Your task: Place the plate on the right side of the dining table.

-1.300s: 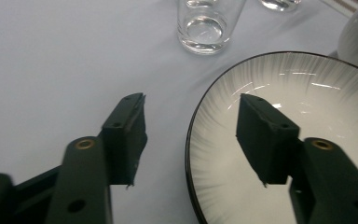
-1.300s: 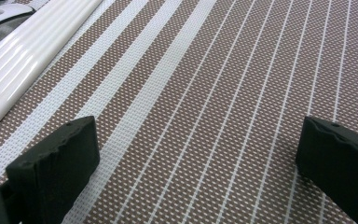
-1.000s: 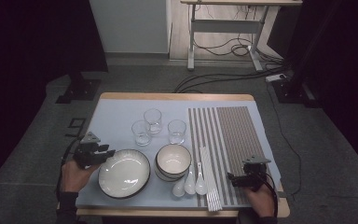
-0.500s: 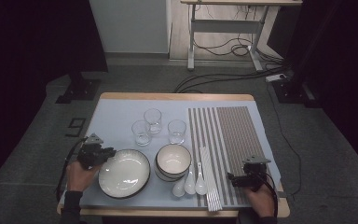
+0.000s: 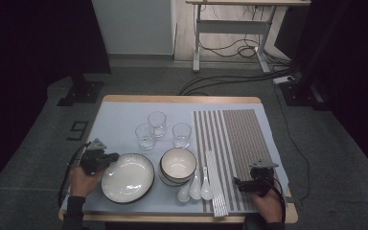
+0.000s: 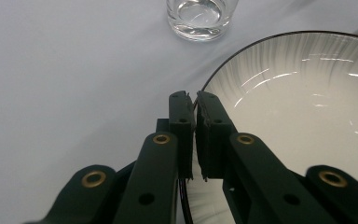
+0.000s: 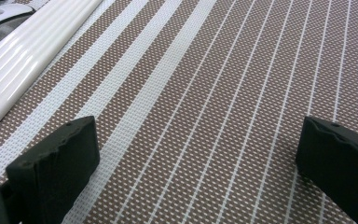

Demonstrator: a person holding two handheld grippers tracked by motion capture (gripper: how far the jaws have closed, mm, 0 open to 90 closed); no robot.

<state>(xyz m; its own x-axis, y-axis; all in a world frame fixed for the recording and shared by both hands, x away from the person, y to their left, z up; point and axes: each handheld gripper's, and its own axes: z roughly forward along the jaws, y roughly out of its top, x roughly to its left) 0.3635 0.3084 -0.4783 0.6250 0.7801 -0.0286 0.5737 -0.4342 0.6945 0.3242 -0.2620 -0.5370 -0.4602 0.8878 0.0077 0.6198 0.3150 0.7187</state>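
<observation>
Left gripper view — left tongs (image 6: 192, 100) clamp plate (image 6: 303, 107) rim; right tongs (image 7: 196, 154) agape.

Looks like a lab or recording room set up to mimic a dining table, not a home. Small wooden table (image 5: 182, 99) under a pale blue cloth (image 5: 120, 120), laid with plate (image 5: 127, 178), bowl (image 5: 178, 165), glasses (image 5: 157, 123), spoons (image 5: 194, 189) and a striped placemat (image 5: 239, 143). Around it grey carpet (image 5: 38, 143), black curtains (image 5: 33, 43), a height-adjustable desk frame (image 5: 230, 33), loose cables (image 5: 230, 79) and a power strip (image 5: 283, 79) on the floor.
</observation>
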